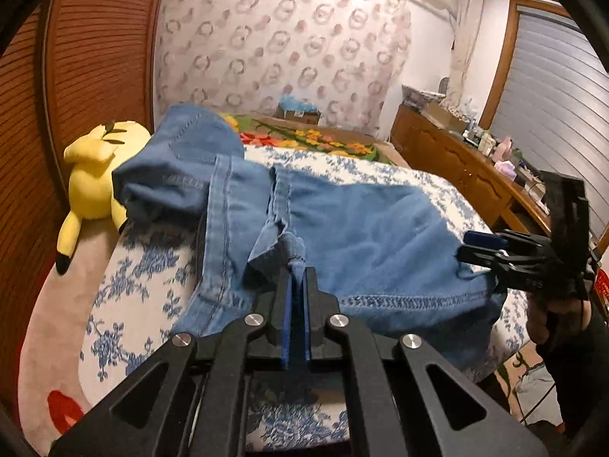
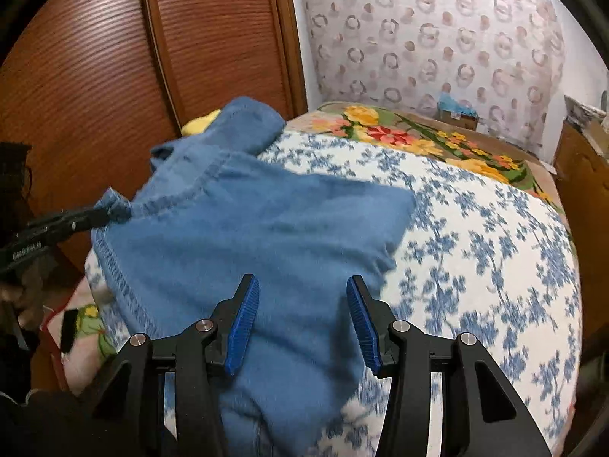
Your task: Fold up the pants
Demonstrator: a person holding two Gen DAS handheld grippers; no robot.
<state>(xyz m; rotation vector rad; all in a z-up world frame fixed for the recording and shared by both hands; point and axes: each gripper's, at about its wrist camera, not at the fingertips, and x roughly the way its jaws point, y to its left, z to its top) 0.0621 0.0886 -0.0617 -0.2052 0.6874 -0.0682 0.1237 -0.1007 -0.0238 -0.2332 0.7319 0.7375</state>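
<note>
- Across the bed (image 2: 475, 236), on its blue-and-white floral cover, lie the blue denim pants (image 1: 373, 236), partly folded, with one section heaped up toward the far left.
- At the near edge of the pants, the left gripper (image 1: 296, 272) has its fingers clenched on a small bunch of denim, pinched between the blue pads.
- From the right wrist view, that pinched bunch sits at the left edge of the cloth, beside a stitched hem.
- Over the near part of the pants hovers the right gripper (image 2: 302, 289); its fingers stand apart, released, with cloth beneath them and nothing pressed between the pads.
- Beside the pants, at the far left of the bed, lies a yellow plush toy (image 1: 95, 175).
- Farther up the bed is a blanket (image 1: 323, 139) with bright flowers.
- Behind stand a brown slatted door (image 2: 95, 76) and a ring-patterned curtain (image 1: 274, 45); a cluttered wooden cabinet (image 1: 456, 160) runs along the right.
</note>
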